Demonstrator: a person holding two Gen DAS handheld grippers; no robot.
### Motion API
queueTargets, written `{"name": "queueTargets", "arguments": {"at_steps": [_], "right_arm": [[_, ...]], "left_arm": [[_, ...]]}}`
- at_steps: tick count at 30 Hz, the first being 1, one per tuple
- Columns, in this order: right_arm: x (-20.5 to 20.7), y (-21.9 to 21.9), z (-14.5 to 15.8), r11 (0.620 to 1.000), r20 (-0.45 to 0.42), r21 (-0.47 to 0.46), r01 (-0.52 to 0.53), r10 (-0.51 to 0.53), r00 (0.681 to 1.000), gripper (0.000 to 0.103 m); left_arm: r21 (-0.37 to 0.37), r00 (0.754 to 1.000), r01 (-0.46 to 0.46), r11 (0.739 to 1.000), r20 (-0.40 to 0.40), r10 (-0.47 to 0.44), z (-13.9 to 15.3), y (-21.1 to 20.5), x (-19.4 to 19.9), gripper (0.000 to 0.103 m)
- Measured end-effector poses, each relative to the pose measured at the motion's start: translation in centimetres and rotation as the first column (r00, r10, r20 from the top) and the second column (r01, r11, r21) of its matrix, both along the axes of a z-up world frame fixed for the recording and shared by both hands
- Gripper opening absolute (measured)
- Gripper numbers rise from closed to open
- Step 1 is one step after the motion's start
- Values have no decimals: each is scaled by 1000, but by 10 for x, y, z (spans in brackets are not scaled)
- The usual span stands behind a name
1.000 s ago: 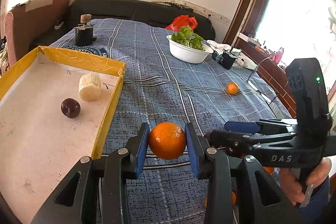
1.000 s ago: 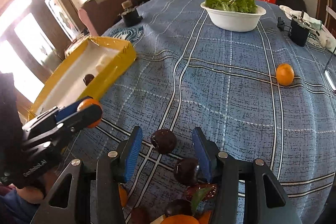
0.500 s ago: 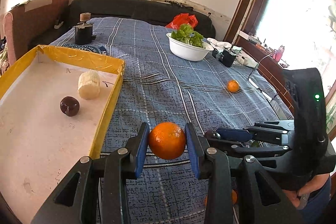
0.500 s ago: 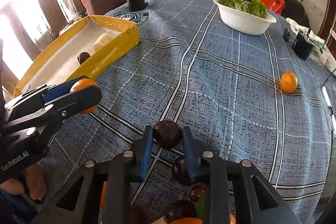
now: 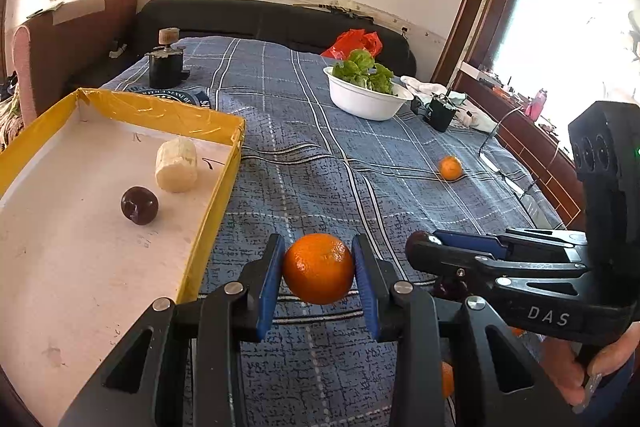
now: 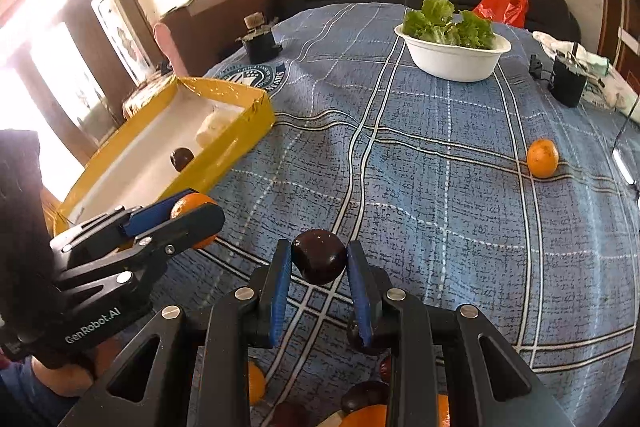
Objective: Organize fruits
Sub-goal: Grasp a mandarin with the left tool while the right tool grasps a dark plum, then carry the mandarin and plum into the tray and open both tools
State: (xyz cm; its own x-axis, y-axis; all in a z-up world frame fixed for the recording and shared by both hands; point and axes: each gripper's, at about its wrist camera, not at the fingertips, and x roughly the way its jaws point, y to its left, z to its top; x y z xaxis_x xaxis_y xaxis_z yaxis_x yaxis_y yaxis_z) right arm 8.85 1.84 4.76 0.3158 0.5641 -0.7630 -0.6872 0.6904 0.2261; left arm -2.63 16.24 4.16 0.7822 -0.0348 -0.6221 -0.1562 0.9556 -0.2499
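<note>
My left gripper (image 5: pixel 318 269) is shut on an orange (image 5: pixel 318 268) and holds it above the blue cloth, just right of the yellow tray (image 5: pixel 208 223). The tray holds a dark plum (image 5: pixel 139 205) and a pale banana chunk (image 5: pixel 176 165). My right gripper (image 6: pixel 319 263) is shut on a dark plum (image 6: pixel 319 255) and holds it above the cloth. Below it lie several more plums (image 6: pixel 366 397) and oranges (image 6: pixel 256 385). The right gripper also shows at the right of the left wrist view (image 5: pixel 430 253). The left gripper shows in the right wrist view (image 6: pixel 188 213). A lone orange (image 6: pixel 542 158) lies far right.
A white bowl of lettuce (image 5: pixel 366 99) stands at the back of the table. A black device with a cork top (image 5: pixel 165 65) sits back left, a small black box (image 5: pixel 440 113) and white cloth back right. A red bag (image 5: pixel 354 43) lies on the dark sofa behind.
My right gripper closed on the plum and lifted it off the cloth. My left gripper kept its hold on the orange and stayed near the tray's edge.
</note>
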Motion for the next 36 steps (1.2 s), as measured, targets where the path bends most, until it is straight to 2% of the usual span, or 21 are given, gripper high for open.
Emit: {"name": "queueTargets", "arguments": {"at_steps": [10,26,31,36], "right_arm": [[-3,-2,1,999,-33,48,3,-1,999,31],[5,-7,-4,997,-79,70,19,-13,997,31],[2,-6,-2,996,-77,91,1,6,997,31],[-8,-2,6,992,-38,120,-45,50,998,31]], "left_arm": [[26,1000,-18,999,5,18,1,-3,-4,33],[-24,1000,4,1000,-13,-5,-3,1,1,33],[-78,1000,-12,997,7,12,3,13,-8,33],[-123,999,-35,992,14,37,23,37,-27,33]]}}
